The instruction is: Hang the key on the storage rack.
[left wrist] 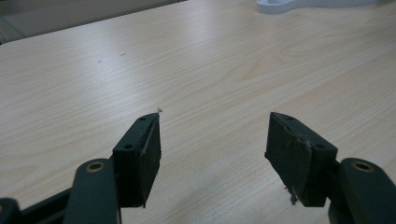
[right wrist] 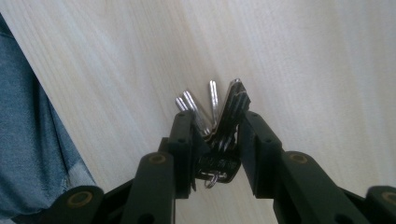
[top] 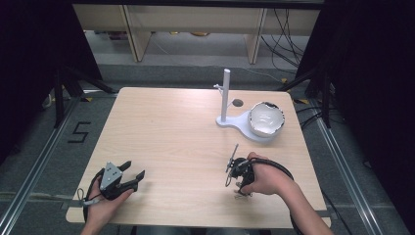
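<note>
Nearest the person's edge of the bench (top: 186, 142), the left hand-held gripper (top: 134, 176) sits low at the front left corner, held in the left hand (top: 105, 198), its grey three-cornered plate facing up. Its jaws stand wide apart with nothing between them; in the left gripper view (left wrist: 212, 140) the bare light wood grain runs between the two black pads (left wrist: 149, 154), which hang just above the surface.

Across at the front right, the right hand (top: 266, 178) holds the right hand-held gripper (top: 234, 171), turned to point down toward the bench top. Its jaws are drawn narrow and clamp a bunch of keys (right wrist: 219, 121): in the right gripper view (right wrist: 217, 128) several silver blades fan out past the jaw tips, darker keys are pinched between the pads, and a small ring hangs below. Blue denim (right wrist: 32, 135) shows at the left of that view, beyond the bench edge. From above, the keys (top: 234, 161) show as a thin dark and silver cluster at the gripper, one blade sticking up.

Farther back on the right half stands a white stand (top: 226, 100), an upright post on a flat base. A white bowl (top: 266, 119) with a dark patterned rim rests on the wider end of that base, just right of the post. A small dark round hole (top: 238, 103) lies in the bench behind them.
</note>
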A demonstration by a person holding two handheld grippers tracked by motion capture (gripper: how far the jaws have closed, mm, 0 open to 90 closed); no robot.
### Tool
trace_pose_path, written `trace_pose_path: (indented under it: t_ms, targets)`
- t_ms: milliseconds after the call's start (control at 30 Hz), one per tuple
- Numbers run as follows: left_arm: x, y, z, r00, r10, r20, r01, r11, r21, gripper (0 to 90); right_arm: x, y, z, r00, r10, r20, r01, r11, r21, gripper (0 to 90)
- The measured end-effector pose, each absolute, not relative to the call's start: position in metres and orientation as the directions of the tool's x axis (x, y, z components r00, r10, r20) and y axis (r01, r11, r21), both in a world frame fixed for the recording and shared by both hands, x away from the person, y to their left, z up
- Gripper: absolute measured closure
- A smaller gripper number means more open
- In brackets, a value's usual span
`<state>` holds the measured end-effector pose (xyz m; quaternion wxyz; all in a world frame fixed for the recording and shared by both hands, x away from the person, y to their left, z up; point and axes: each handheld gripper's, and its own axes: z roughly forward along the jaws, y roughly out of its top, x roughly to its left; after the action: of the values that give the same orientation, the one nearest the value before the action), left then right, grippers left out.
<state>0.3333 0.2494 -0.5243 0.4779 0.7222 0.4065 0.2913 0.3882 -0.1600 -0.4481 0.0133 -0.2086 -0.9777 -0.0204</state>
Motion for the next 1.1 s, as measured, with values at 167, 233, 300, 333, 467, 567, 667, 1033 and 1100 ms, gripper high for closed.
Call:
trace_pose_path:
  t_ms: [167, 233, 300, 333, 467, 567, 667, 1033, 1100]
  targets:
    - [0.333, 0.249, -0.524, 0.501, 0.865, 0.036, 0.307, -0.216, 0.927, 35.0, 0.390, -0.160, -0.435, -0.917, 0.399, 0.020, 0.399, 0.915, 0.059, 68.4]
    - [0.333, 0.249, -0.524, 0.503, 0.863, 0.036, 0.309, -0.218, 0.926, 35.0, 0.390, -0.160, -0.430, -0.918, 0.396, 0.012, 0.395, 0.915, 0.079, 68.5]
    - [0.332, 0.248, -0.524, 0.504, 0.863, 0.043, 0.307, -0.226, 0.925, 35.1, 0.391, -0.159, -0.425, -0.915, 0.403, 0.008, 0.402, 0.912, 0.086, 68.5]
    - [0.332, 0.247, -0.524, 0.508, 0.860, 0.050, 0.310, -0.236, 0.921, 35.4, 0.392, -0.159, -0.422, -0.917, 0.399, 0.005, 0.397, 0.913, 0.096, 68.5]
    - [0.332, 0.233, -0.521, 0.571, 0.819, -0.063, 0.329, -0.157, 0.931, 35.9, 0.394, -0.160, -0.412, -0.909, 0.417, 0.000, 0.413, 0.901, 0.136, 68.5]
    - [0.331, 0.205, -0.510, 0.664, 0.743, -0.084, 0.296, -0.158, 0.942, 34.4, 0.395, -0.159, -0.406, -0.903, 0.429, 0.001, 0.424, 0.894, 0.146, 68.5]
    - [0.333, 0.167, -0.497, 0.762, 0.643, -0.074, 0.256, -0.195, 0.947, 33.5, 0.396, -0.155, -0.398, -0.897, 0.442, -0.005, 0.436, 0.886, 0.157, 68.6]
    - [0.352, 0.042, -0.490, 0.909, 0.410, -0.075, 0.197, -0.263, 0.945, 44.7, 0.405, -0.144, -0.363, -0.900, 0.435, -0.042, 0.414, 0.880, 0.233, 83.9]
    - [0.358, 0.025, -0.498, 0.913, 0.396, -0.102, 0.227, -0.285, 0.931, 46.4, 0.406, -0.143, -0.363, -0.902, 0.429, -0.053, 0.409, 0.886, 0.218, 84.0]
